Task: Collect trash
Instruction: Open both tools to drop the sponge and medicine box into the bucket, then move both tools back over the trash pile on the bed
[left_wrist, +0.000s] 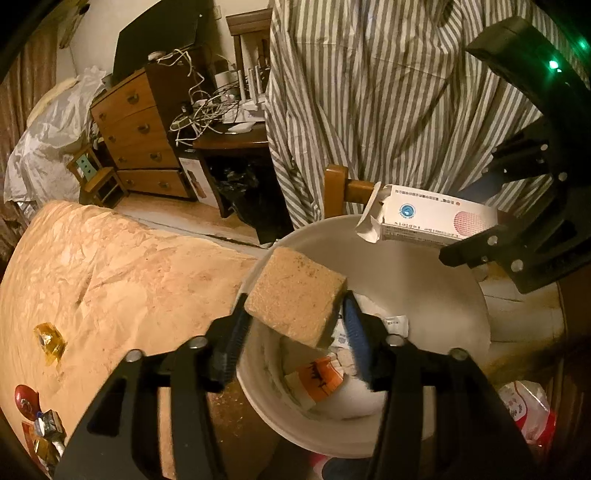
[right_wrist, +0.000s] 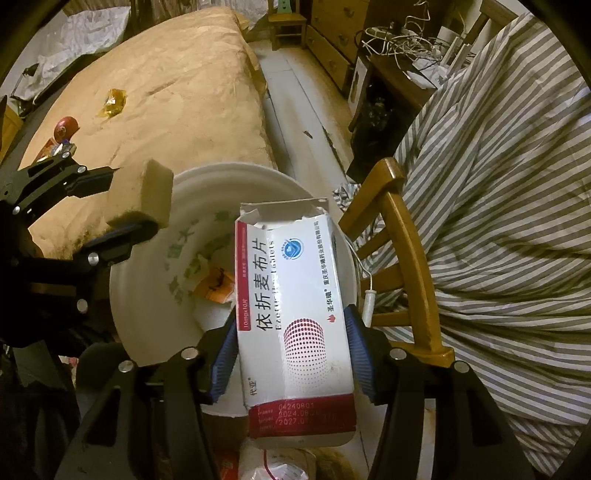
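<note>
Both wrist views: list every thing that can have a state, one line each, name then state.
sponge: between the left hand-held gripper pads, tilted, over the bin
medicine box: top flap torn open, between the right hand-held gripper pads
white bin: uncovered, trash already inside
yellow wrapper: lying on the bed, uncollected
dresser drawers: closed

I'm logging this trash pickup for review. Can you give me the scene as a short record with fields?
left gripper: sponge between its jaws, over the bin
right gripper: medicine box between its jaws, torn end away from it
bin: white bucket, paper scraps inside
left on the bed: yellow wrapper, small pile of wrappers
</note>
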